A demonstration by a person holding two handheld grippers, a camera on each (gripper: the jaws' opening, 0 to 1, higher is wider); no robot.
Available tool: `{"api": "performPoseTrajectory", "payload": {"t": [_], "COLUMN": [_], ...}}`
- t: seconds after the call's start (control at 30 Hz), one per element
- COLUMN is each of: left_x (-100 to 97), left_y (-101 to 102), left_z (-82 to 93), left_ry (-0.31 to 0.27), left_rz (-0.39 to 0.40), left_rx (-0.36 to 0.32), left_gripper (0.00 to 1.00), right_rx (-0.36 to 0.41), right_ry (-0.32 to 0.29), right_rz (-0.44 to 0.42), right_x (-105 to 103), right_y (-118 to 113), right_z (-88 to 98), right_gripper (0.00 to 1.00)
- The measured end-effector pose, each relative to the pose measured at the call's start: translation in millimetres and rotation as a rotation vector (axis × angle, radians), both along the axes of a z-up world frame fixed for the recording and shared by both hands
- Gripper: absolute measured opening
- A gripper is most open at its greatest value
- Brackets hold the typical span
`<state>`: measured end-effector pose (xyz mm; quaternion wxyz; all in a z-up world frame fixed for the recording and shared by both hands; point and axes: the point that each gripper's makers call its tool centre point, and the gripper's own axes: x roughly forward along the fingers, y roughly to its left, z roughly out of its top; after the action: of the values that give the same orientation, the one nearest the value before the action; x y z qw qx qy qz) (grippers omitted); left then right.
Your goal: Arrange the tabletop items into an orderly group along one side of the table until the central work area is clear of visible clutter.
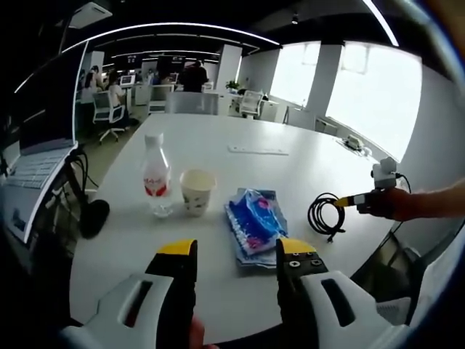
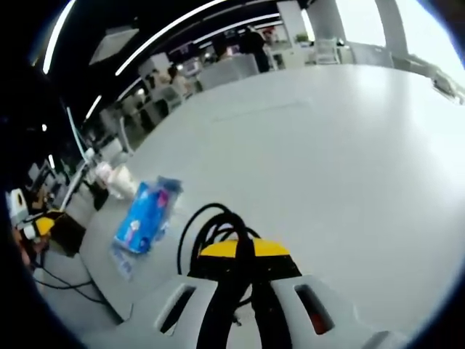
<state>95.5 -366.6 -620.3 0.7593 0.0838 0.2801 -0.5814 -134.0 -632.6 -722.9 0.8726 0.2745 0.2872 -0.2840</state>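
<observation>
The desk is smooth, matt white, catching soft window glare towards 2 o'clock. The bottle is clear glossy plastic with a red-printed label; just at its 3 o'clock, the cup looks like matt paper. The blue packet is shiny, crinkled film. The cable coil is smooth black rubbery sheathing. Yellow-tipped fingers look matt plastic.

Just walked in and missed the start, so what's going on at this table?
A person is tidying a white table with a claw in each hand. The right claw is shut on a coiled black cable, off to one side. The left claw hangs open over the near edge, holding nothing. Ahead of it, a bottle, a paper cup and a blue packet stand in a loose row.
</observation>
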Motion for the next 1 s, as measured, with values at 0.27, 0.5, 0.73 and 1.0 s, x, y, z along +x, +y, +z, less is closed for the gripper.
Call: {"api": "performPoseTrajectory", "payload": {"t": [0.27,0.5,0.73,1.0], "left_x": [0.3,-0.5,-4.4,-9.6], "left_y": [-2,-2,-3,-6], "left_z": [1.7,1.2,-0.4,-0.9], "left_ry": [-0.004,-0.003,0.001,0.002], "left_rz": [0.001,0.004,0.003,-0.007], "left_rx": [0.002,0.005,0.007,0.008], "left_gripper": [0.42,0.42,0.42,0.42], "right_rx": [0.022,0.032,0.041,0.026], "right_ry": [0.039,0.063,0.075,0.089], "right_rz": [-0.003,-0.005,-0.003,-0.017], "right_x": [-6,-10,-15,-24], "right_y": [-2,-2,-2,-5], "right_z": [-15.8,-23.7,-28.2,-28.2], "right_gripper": [0.02,0.02,0.02,0.02]}}
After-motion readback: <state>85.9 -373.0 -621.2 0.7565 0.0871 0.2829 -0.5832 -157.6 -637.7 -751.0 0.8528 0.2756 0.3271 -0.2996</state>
